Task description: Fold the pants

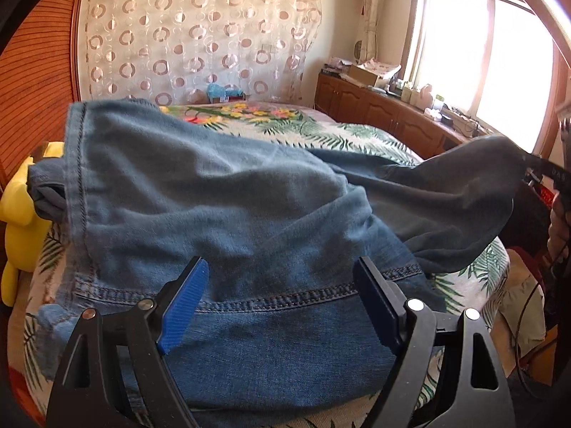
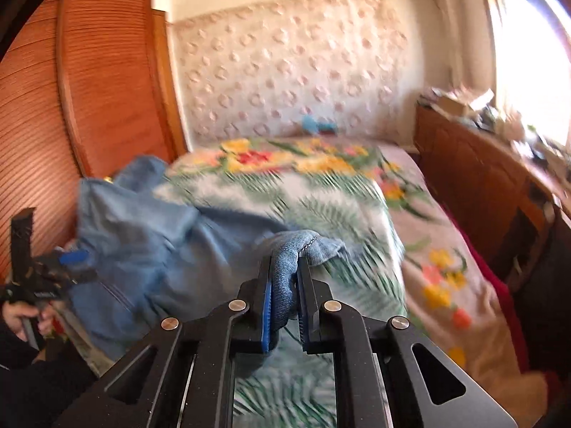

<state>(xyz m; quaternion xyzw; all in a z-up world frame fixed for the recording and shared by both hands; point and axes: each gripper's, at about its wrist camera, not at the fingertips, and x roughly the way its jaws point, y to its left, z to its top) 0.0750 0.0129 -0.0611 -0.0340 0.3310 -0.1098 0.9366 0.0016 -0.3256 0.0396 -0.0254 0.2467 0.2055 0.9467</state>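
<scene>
Blue denim pants (image 1: 214,196) lie crumpled on the bed, the stitched waistband nearest in the left wrist view. My left gripper (image 1: 282,296) hovers over the waistband with its blue pads wide apart and pressing on nothing. At that view's right edge my right gripper (image 1: 535,174) pinches a raised part of the pants. In the right wrist view my right gripper (image 2: 285,278) is shut on a bunched fold of the pants (image 2: 142,242), lifted off the blanket. My left gripper (image 2: 67,260) shows at the far left, held by a hand (image 2: 18,315).
The bed carries a floral, leaf-printed blanket (image 2: 321,196). A yellow plush toy (image 1: 18,214) sits at the bed's left edge by a wooden wardrobe (image 2: 89,89). A low wooden cabinet (image 1: 374,107) with clutter runs under the bright window on the right.
</scene>
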